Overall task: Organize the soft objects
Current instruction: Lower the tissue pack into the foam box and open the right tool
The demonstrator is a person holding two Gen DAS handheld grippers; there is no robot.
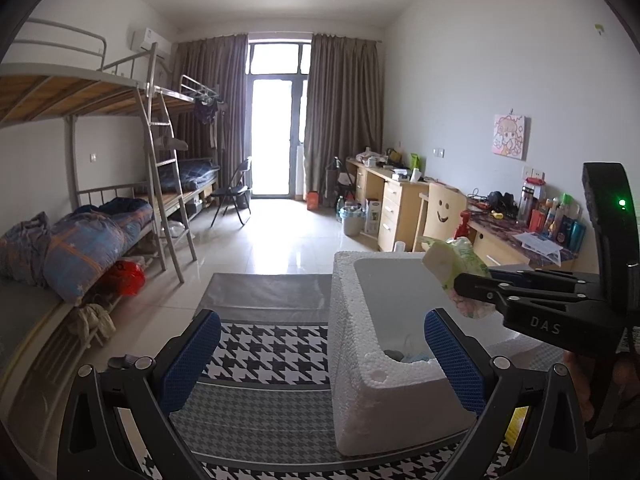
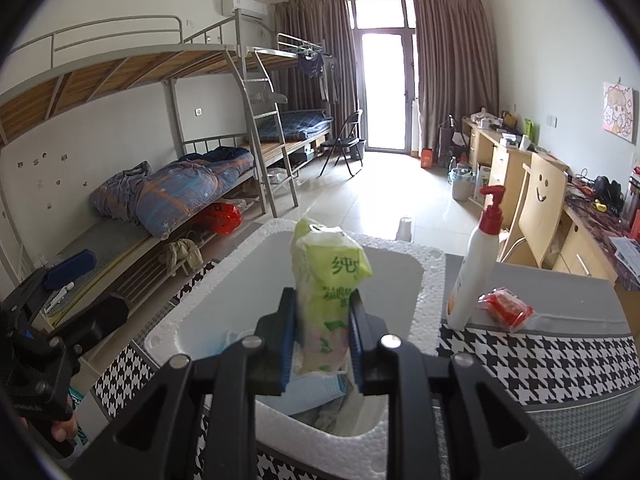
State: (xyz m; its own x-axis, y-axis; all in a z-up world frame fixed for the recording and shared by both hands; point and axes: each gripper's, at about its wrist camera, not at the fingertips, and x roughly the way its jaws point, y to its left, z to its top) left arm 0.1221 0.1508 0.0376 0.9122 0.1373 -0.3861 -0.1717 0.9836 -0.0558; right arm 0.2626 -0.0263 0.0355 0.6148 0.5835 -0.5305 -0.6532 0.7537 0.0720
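A white foam box [image 1: 360, 376] stands on the houndstooth-covered table. My right gripper [image 2: 322, 332] is shut on a green tissue pack [image 2: 326, 284] and holds it upright over the open box [image 2: 432, 280]. In the left wrist view the right gripper [image 1: 460, 286] comes in from the right with the pack [image 1: 452, 258] above the box. My left gripper [image 1: 324, 360] is open and empty, its blue pads [image 1: 192, 356] astride the box's near left corner. Soft items, one light blue [image 2: 316, 390], lie in the box bottom.
A white pump bottle [image 2: 476, 268] with a red top and a red packet [image 2: 508, 306] sit on the table right of the box. Bunk beds [image 1: 100, 216] line the left wall, desks [image 1: 400, 200] and a wooden chair [image 1: 444, 212] the right.
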